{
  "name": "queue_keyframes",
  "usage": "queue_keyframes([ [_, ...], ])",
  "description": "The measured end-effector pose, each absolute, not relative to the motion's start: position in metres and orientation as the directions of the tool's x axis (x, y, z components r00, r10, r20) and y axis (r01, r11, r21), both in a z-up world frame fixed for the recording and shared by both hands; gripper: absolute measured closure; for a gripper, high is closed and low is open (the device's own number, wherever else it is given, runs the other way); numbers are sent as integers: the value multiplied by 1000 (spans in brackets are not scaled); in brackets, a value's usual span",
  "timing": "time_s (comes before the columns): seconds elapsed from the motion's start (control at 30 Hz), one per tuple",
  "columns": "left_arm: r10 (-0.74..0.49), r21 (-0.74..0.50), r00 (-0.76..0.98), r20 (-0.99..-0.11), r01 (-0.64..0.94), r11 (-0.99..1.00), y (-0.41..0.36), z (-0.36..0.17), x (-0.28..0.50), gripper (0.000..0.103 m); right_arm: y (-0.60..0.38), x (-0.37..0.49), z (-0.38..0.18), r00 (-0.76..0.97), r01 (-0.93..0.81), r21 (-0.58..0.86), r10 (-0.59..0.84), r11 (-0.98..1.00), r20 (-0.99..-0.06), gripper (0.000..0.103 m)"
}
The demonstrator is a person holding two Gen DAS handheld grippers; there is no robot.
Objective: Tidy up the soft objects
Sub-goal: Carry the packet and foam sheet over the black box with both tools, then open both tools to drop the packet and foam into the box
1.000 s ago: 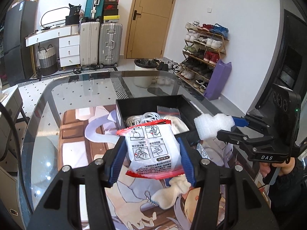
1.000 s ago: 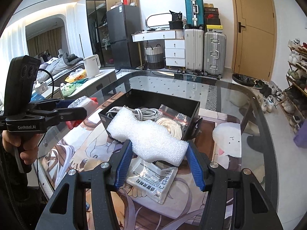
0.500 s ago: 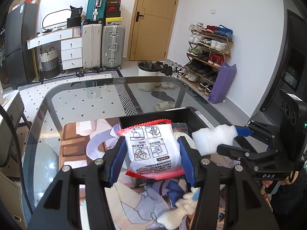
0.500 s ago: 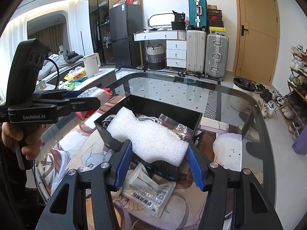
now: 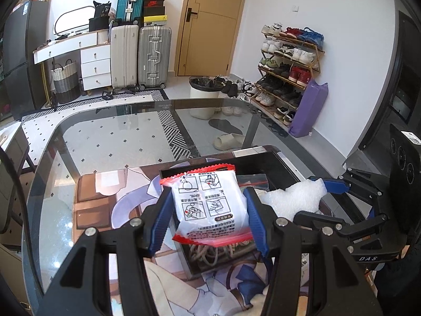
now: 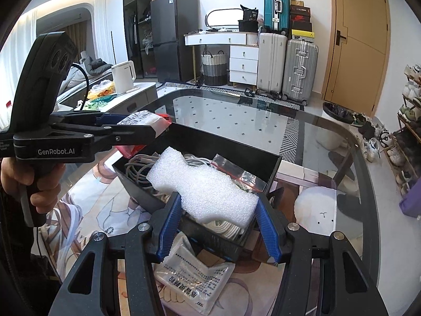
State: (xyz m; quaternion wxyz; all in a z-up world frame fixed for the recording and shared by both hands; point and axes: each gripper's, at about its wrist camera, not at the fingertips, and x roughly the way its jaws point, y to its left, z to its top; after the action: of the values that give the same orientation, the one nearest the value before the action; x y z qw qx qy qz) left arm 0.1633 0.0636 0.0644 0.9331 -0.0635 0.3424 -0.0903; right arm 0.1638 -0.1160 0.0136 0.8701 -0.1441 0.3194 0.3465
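Glass-topped counter point(image 6: 263, 126) in a hallway | black rectangular plastic bin point(image 6: 231, 155) at centre | left gripper point(image 5: 208, 208), jaws clamped on a red-edged white sachet point(image 5: 210, 205), above the bin's near-left corner | right gripper point(image 6: 218, 221), jaws gripping a white foam block point(image 6: 202, 187), long axis running into the bin, above its near edge.

A white packet with red edges point(image 5: 210, 205) was held upright above the near wall of the black box point(image 6: 236, 155). At 3 o'clock from it, a white foam piece point(image 6: 202, 187) hung over the box, above coiled cables point(image 6: 139, 166) and a clear zip bag point(image 6: 236, 171).
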Motion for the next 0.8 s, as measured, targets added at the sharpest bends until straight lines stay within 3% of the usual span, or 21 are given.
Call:
queue_keyframes([
  [0.8, -187, -141, 711, -678, 124, 982, 53, 46, 193, 50, -104, 177, 8, 540, -718, -63, 498, 693, -678, 46],
])
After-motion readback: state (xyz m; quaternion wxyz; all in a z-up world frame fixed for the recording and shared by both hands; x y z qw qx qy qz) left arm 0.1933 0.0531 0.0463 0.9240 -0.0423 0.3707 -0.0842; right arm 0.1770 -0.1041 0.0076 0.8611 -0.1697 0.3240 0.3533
